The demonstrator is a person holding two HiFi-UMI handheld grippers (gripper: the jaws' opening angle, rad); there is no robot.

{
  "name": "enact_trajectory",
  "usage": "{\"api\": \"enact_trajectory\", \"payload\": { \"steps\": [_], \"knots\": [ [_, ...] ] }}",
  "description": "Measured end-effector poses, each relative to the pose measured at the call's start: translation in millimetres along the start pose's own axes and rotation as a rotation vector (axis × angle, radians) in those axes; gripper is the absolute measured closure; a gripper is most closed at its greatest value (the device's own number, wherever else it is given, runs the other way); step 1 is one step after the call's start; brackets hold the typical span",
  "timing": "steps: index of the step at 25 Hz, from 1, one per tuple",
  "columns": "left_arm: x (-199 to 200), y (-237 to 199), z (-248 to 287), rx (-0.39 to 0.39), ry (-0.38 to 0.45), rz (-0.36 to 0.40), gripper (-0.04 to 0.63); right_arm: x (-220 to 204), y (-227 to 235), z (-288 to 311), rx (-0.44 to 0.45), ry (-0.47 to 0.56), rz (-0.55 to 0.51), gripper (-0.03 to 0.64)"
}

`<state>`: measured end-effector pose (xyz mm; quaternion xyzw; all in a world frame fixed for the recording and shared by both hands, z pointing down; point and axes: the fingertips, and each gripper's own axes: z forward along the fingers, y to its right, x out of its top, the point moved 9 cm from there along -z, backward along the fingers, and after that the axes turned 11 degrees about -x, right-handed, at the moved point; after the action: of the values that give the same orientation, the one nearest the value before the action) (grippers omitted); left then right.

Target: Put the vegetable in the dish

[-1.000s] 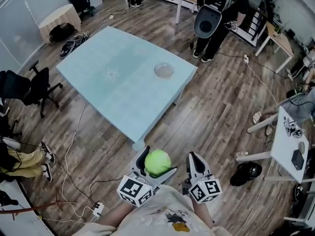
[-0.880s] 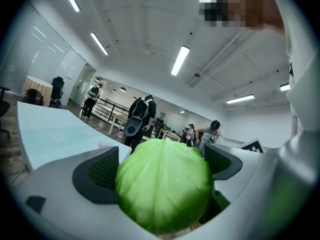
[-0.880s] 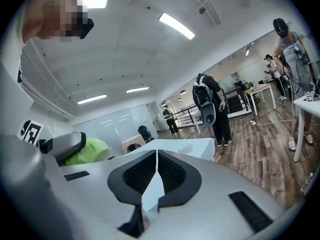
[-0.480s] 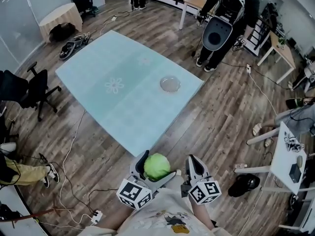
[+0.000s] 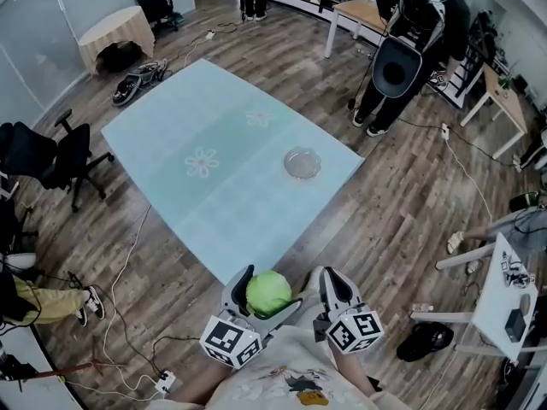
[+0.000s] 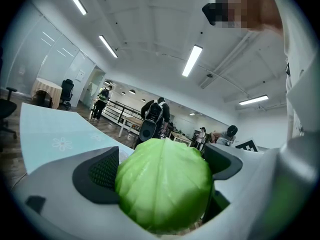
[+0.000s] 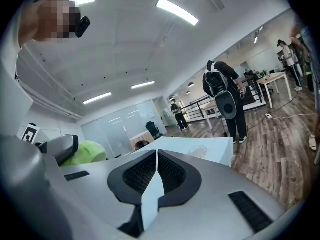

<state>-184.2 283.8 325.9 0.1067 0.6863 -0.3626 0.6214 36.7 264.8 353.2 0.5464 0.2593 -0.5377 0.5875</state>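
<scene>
The left gripper (image 5: 267,287) is clamped on a round green cabbage (image 6: 164,184), both pads pressed into its sides; it is carried low in front of the person, short of the table's near corner. The right gripper (image 7: 157,156) has its jaws pressed together with nothing between them. To do the carry well, I would keep the squeeze steady and the cabbage level, come in over the table edge, and lower it right above the clear glass dish (image 5: 302,163) before letting go, since a round head will likely roll. The dish sits near the right edge of the pale blue table (image 5: 171,118), well apart from the cabbage. Around it: a wood floor (image 5: 393,203), loose cables (image 5: 128,254), an office chair (image 5: 51,152) and a standing person (image 5: 410,41).
</scene>
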Motion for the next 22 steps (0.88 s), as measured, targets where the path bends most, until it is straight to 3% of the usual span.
{"api": "enact_trajectory", "payload": {
  "steps": [8, 22],
  "knots": [
    [9, -25, 102, 0.076, 0.011, -0.023, 0.051, 48, 78, 77, 0.048, -0.035, -0.024, 0.588],
    [39, -51, 281, 0.212, 0.038, 0.006, 0.051, 143, 207, 186, 0.171, -0.063, -0.049, 0.588]
  ]
}}
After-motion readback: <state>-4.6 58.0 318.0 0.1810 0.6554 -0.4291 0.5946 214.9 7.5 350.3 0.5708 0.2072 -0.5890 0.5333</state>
